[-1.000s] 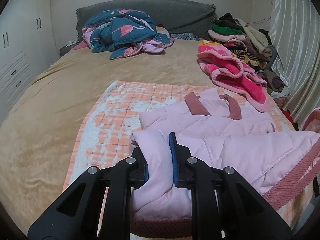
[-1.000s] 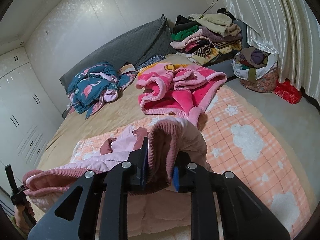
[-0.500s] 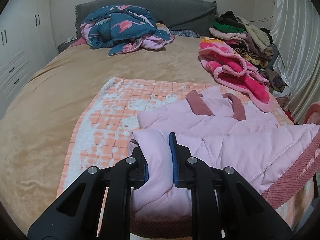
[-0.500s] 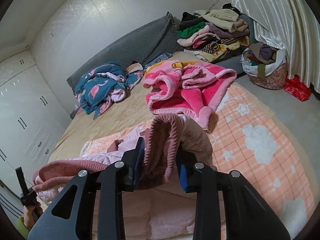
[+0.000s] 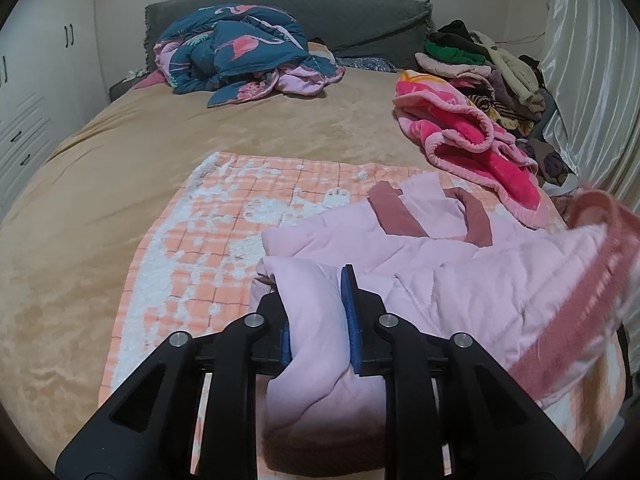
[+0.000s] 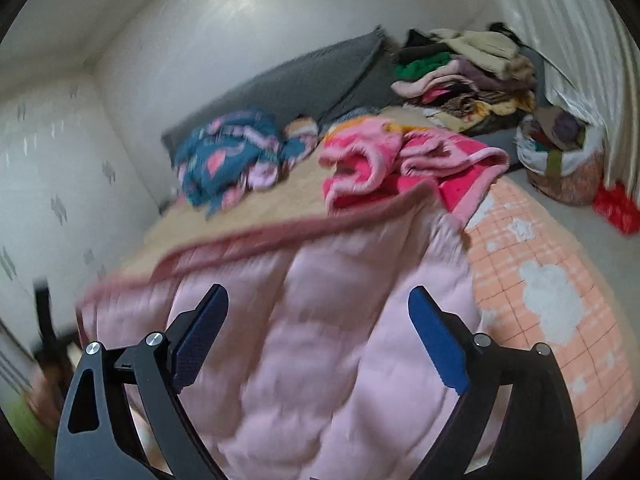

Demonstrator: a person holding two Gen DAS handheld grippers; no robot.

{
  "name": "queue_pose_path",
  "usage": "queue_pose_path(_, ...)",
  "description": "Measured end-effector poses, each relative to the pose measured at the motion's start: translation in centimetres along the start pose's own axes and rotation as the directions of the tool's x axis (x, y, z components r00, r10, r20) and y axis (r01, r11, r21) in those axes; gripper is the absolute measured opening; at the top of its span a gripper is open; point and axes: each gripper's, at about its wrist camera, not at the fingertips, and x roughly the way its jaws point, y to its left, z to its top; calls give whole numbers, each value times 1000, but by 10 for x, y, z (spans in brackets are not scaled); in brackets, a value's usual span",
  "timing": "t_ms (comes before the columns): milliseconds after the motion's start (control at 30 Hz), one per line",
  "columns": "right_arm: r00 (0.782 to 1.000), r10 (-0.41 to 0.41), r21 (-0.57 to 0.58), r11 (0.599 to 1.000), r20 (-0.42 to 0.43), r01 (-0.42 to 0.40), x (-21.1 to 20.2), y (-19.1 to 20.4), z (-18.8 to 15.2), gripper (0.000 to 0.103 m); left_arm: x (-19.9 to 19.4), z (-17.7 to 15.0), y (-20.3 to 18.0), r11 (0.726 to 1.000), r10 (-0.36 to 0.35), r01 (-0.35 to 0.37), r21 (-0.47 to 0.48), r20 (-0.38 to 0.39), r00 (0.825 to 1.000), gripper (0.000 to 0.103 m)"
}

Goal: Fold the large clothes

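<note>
A pale pink quilted jacket [image 5: 460, 276] with dusty-pink ribbed trim lies on an orange-and-white checked blanket [image 5: 224, 216] on the bed. My left gripper [image 5: 316, 304] pinches a thick fold of the jacket's near edge; its blue pads still press the cloth as the jaws begin opening. In the right wrist view the jacket [image 6: 320, 340] spreads out blurred below my right gripper [image 6: 318, 292]. That gripper's jaws are opening wide. The cloth lies beneath and between the fingers, and no pad touches it. The ribbed hem [image 6: 280, 232] runs across beyond the fingertips.
A hot-pink fleece blanket [image 5: 460, 132] lies at the right of the bed, and a teal flamingo quilt [image 5: 240, 56] is by the grey headboard. Stacked clothes [image 5: 480, 64] and a full laundry basket [image 6: 560, 160] stand by the curtain. White wardrobes line the left wall.
My right gripper has let go of the ribbed hem and swung wide open; the hem has dropped forward over the jacket. The left gripper moved slightly forward, still holding its fold.
</note>
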Motion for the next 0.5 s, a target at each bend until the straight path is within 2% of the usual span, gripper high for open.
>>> queue_pose_path(100, 995, -41, -80, 996, -88, 34, 23, 15, -29, 91, 1, 0, 1, 1000, -11, 11, -13, 0, 1000, 24)
queue_pose_path(167, 989, -57, -110, 993, -135, 43, 37, 20, -47, 91, 1, 2, 2, 999, -28, 28, -28, 0, 1000, 36)
queue_pose_path(233, 981, -66, -126, 991, -181, 43, 53, 23, -64, 91, -2, 3, 0, 999, -42, 43, -30, 8, 999, 43)
queue_pose_path(300, 975, -65, -111, 993, -211, 42, 63, 23, -75, 91, -6, 4, -3, 999, -39, 40, -23, 11, 999, 45)
queue_pose_path(433, 974, -66, -96, 994, -217, 46, 71, 23, -83, 91, -16, 5, -5, 998, -59, 60, -29, 31, 998, 51)
queue_pose_path(500, 975, -61, -91, 995, -214, 42, 70, 24, -83, 91, -22, 6, -5, 996, -82, 84, -42, 42, 996, 60)
